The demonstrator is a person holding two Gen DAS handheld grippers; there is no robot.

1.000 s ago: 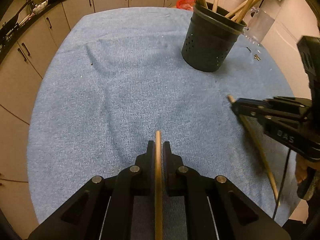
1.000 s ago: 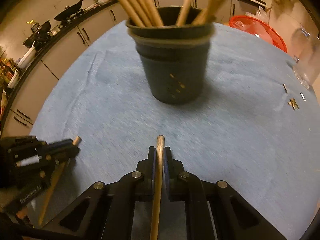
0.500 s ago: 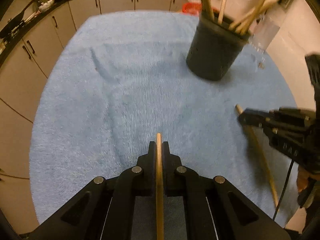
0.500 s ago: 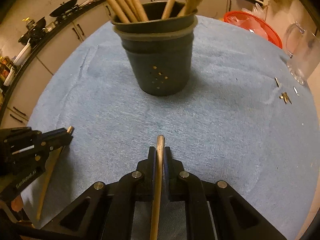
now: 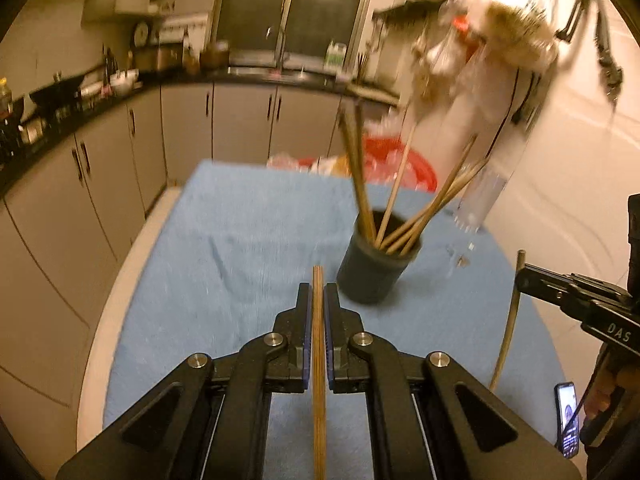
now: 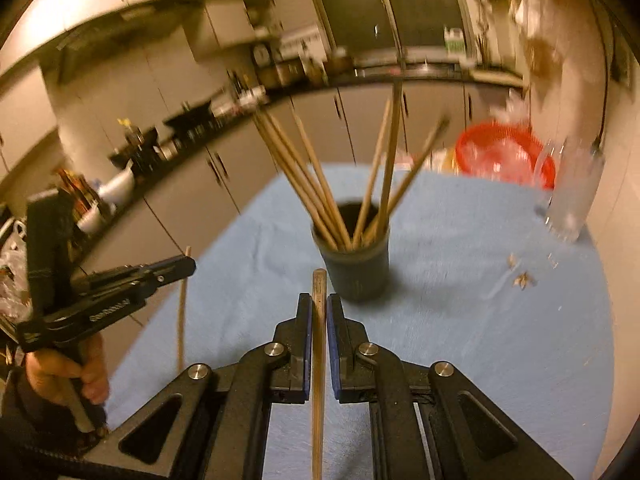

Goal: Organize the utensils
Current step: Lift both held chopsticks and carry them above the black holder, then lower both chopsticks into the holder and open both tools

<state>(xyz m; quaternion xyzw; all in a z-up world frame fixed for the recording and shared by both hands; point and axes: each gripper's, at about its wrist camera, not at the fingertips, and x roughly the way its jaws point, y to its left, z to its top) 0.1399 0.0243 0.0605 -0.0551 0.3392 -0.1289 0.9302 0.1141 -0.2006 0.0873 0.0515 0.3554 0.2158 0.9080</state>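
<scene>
A dark round holder (image 5: 374,274) (image 6: 354,268) stands on the blue cloth with several wooden chopsticks fanning out of it. My left gripper (image 5: 318,294) is shut on one wooden chopstick (image 5: 319,360), raised above the cloth, short and left of the holder. My right gripper (image 6: 319,304) is shut on another chopstick (image 6: 318,380), just short of the holder. Each gripper appears in the other's view: the right gripper (image 5: 522,276) with its chopstick (image 5: 508,328) hanging below, the left gripper (image 6: 188,266) likewise with its chopstick (image 6: 181,320).
The blue cloth (image 5: 240,240) (image 6: 480,340) covers a round table. A clear glass jug (image 6: 570,196) (image 5: 478,204) and a red basket (image 6: 500,152) (image 5: 392,160) stand behind the holder. Small scraps (image 6: 522,278) lie right of it. Kitchen cabinets (image 5: 100,168) curve round the left. A phone (image 5: 568,420) sits low right.
Both grippers have risen and tipped upward with their chopsticks, so the holder now looks smaller and farther below, and the kitchen counter and walls have come into view.
</scene>
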